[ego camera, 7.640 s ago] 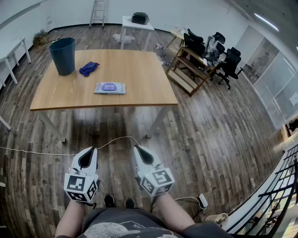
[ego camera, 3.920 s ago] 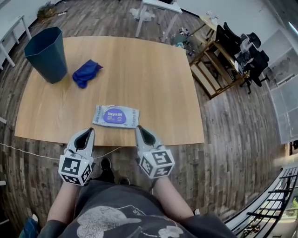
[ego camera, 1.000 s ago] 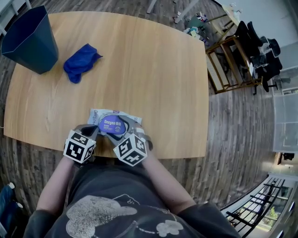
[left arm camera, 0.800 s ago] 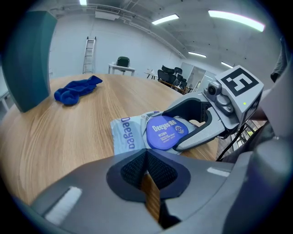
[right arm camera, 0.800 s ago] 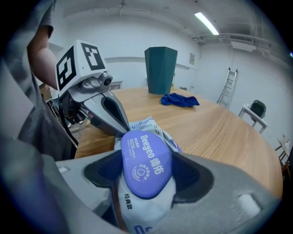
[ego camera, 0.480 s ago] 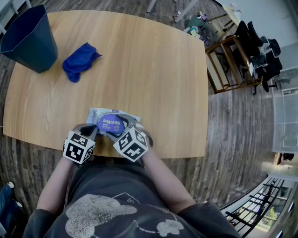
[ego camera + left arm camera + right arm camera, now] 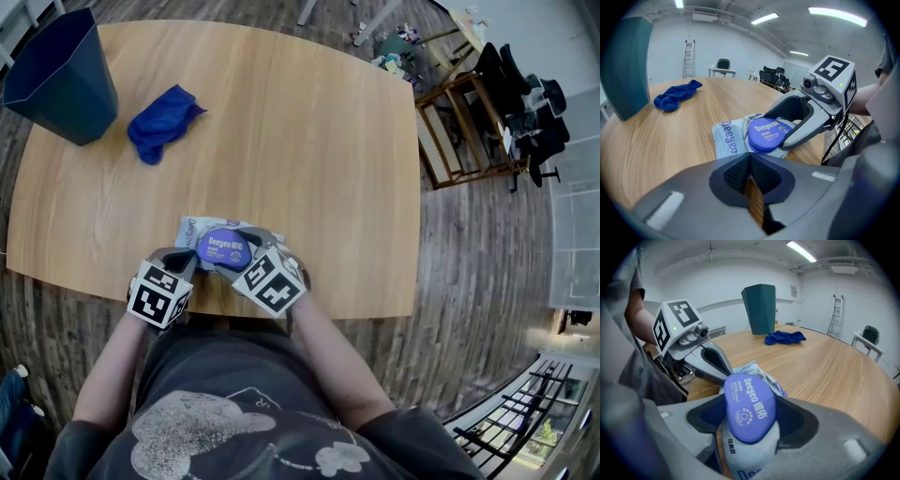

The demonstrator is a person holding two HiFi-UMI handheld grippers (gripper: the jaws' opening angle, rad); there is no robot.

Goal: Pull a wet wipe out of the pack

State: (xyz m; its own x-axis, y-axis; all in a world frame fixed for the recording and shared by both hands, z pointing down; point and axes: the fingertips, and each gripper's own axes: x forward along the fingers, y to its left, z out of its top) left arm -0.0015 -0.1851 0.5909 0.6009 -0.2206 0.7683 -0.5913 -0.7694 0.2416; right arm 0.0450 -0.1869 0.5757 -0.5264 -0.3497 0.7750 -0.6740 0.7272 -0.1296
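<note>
Two pairs of jaws, both at the near edge of the pale wooden surface (image 7: pixel 300 141). Right gripper (image 7: pixel 750 400): jaws closed on the violet oval hard-plastic lid (image 7: pixel 749 408) of the pale-blue soft-plastic wet-wipe pack (image 7: pixel 725 140), one pad at each long side of the lid, pack film bunched between them underneath. Left gripper (image 7: pixel 750 157): jaws pressed together, nothing between them, tips just beside the pack's near-left corner, contact with it not clear. Pack on the surface directly before the person, printed end toward the left gripper; lid closed or only barely lifted, not clear which; no wipe showing. Farther out, well apart from the pack: crumpled blue cloth (image 7: pixel 161 122) and, beyond it at the far-left corner, dark-teal plastic bin (image 7: pixel 56 66). Judged step: opening of the lid, ahead of any pull on a wipe.

Risks from here. (a) Whole pack rising with the lid; cause: light pack, nothing visibly pinning it down. (b) Pads slipping off the smooth rounded lid; cause: grip across the sides rather than at a front tab. (c) Film pinched together with the lid, lid held shut; cause: jaws set too deep. (d) Pack dragged over the near edge of the surface; cause: narrow margin between pack and edge.
</note>
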